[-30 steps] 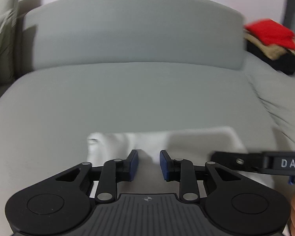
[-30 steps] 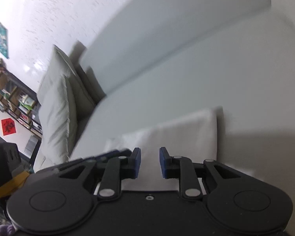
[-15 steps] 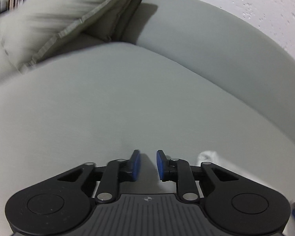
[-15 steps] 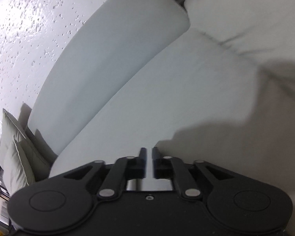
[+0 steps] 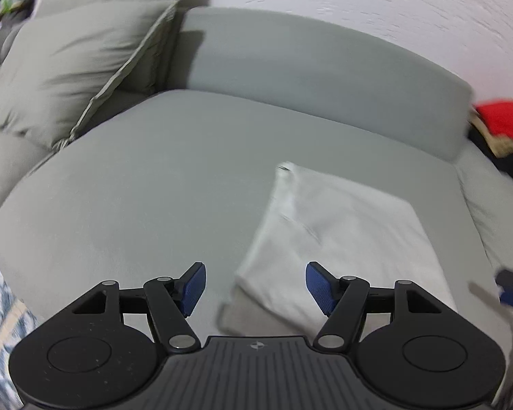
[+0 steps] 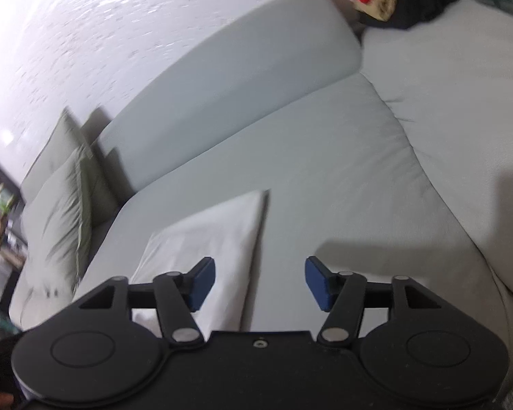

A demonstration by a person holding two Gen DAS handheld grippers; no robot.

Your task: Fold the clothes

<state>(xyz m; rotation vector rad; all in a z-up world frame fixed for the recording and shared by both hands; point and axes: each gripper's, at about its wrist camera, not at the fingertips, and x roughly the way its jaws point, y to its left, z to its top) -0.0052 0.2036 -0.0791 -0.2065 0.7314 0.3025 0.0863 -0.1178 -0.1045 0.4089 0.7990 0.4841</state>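
Grey fabric covers the sofa (image 5: 174,171), and its broad seat serves as the folding surface; two loose cushions (image 5: 68,65) lean at its left end, while a heap of red, tan and black clothes (image 5: 499,133) waits in the far right corner, well apart from the work.

On the seat lies the white garment (image 5: 342,232), already a neat rectangle with squared edges, flat against the upholstery. In the right wrist view the same white garment (image 6: 219,235) sits just ahead and to the left of the tool, its long right edge straight.

The left gripper (image 5: 254,288) hangs above the near left corner of the fold, its jaws opening and nothing between them. The right gripper (image 6: 260,282) hovers over the near right edge, its jaws likewise opening, with only sofa and cloth edge seen through the gap and nothing pinched.

I judge the fold on this piece finished or one halving short. To do the step well, keep both tools clear of the cloth while they spread, so no layer snags and lifts. If another fold is wanted, bring the blue pads (image 5: 195,288) down onto matching near corners, catch all layers together, and carry them over evenly. Otherwise, the heap in the corner looks like the next source; both views are blurred, so a steadier hand would help before any pinch.
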